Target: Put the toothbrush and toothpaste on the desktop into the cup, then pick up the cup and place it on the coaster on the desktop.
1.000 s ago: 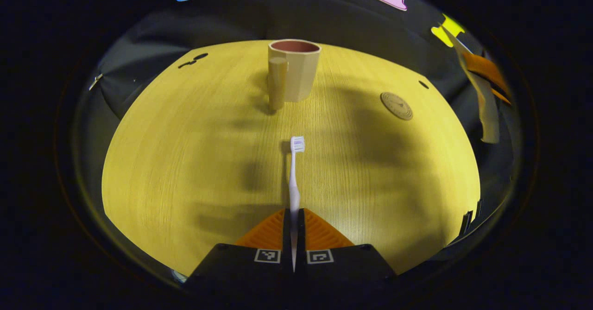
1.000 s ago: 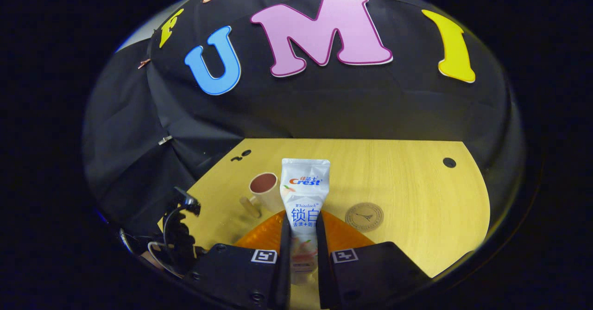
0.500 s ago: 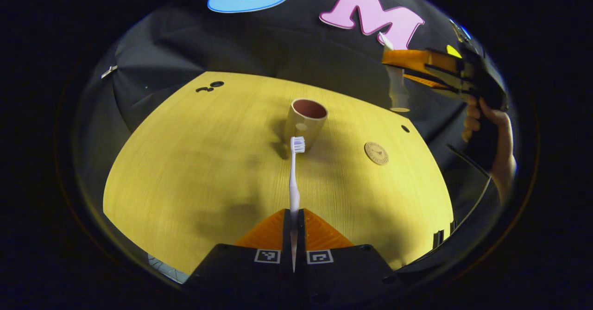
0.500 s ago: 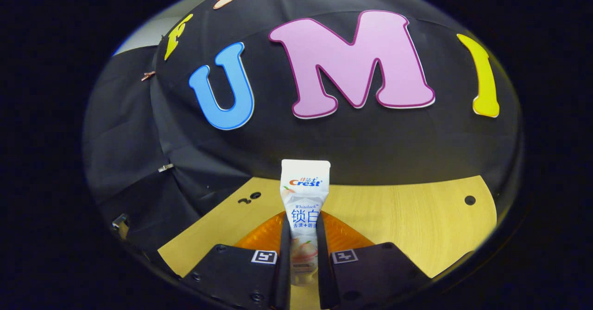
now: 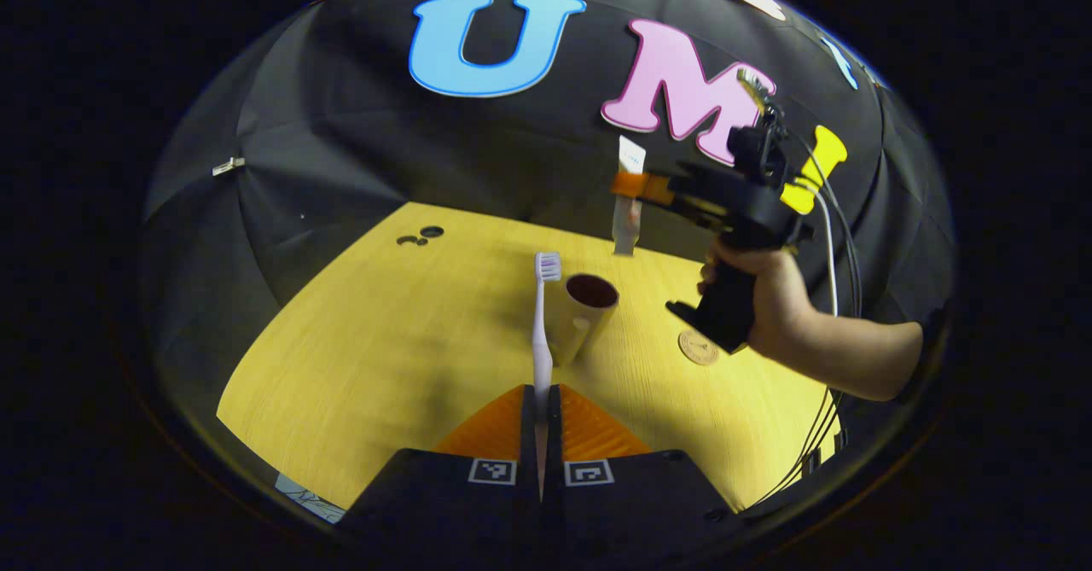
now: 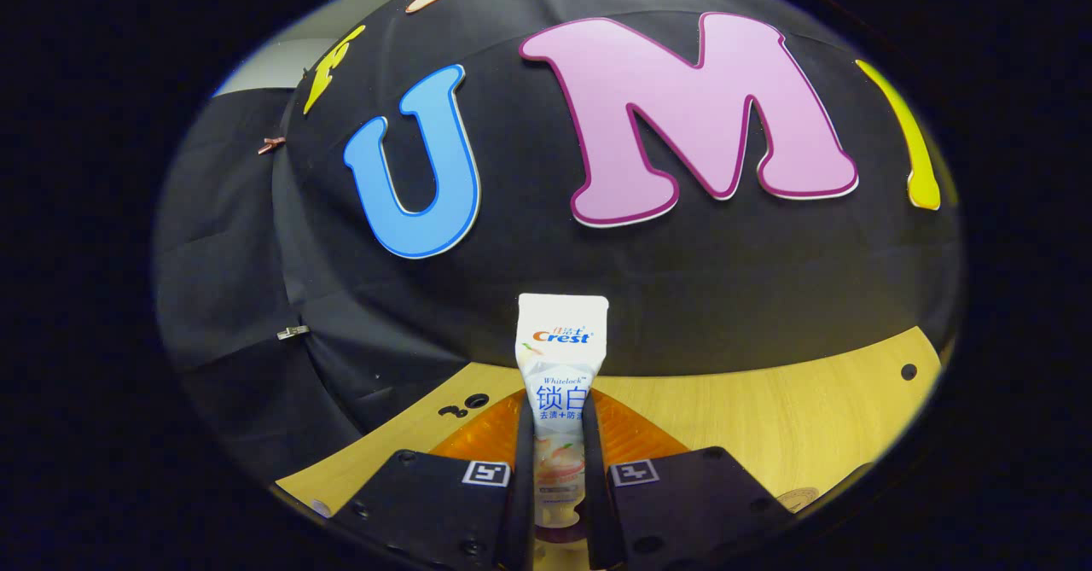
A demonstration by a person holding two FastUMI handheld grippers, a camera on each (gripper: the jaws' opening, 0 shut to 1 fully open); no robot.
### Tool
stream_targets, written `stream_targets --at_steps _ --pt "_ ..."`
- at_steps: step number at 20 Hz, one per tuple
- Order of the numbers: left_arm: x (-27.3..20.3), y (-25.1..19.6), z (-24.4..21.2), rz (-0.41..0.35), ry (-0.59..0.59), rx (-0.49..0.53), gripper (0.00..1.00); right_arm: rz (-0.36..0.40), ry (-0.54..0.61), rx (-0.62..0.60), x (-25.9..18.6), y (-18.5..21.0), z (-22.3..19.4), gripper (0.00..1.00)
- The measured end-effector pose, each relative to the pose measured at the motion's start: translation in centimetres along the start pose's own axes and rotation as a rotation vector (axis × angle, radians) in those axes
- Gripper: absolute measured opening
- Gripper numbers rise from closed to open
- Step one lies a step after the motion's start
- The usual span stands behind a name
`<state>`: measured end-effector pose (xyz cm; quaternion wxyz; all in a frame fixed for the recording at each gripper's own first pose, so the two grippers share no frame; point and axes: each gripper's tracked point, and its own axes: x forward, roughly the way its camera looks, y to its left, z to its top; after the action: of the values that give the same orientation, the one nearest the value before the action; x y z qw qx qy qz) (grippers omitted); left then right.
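The right hand-held gripper (image 5: 630, 189) grasps the toothpaste (image 5: 628, 204) upright, hanging almost straight above the cup (image 5: 583, 313), which stands mid-tabletop (image 5: 384, 340) toward the far edge. The left hand-held gripper (image 5: 541, 400), clenched on the toothbrush (image 5: 542, 315) with bristles forward, sits on the cup's near side. The right looks nearer to dropping in.
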<state>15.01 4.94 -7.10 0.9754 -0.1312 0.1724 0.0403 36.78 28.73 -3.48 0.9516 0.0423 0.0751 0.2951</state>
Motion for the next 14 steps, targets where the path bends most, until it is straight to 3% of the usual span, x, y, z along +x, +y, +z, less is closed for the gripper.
stream_targets --at_steps 9,10,11,14 --pt "0.8 2.9 0.8 0.049 -0.115 -0.031 0.06 -0.003 0.056 -0.092 2.2 -1.0 -6.3 0.28" --pt "1.0 2.9 0.7 0.05 -0.117 -0.03 0.06 -0.004 0.07 -0.094 2.1 -1.2 -7.0 0.16" --pt "1.2 2.8 0.7 0.05 -0.114 -0.03 0.06 -0.003 0.086 -0.092 2.1 -1.3 -7.8 0.28" --pt "1.8 2.1 0.7 0.034 -0.112 -0.033 0.06 0.008 0.136 -0.081 0.8 -1.3 -10.2 0.3"
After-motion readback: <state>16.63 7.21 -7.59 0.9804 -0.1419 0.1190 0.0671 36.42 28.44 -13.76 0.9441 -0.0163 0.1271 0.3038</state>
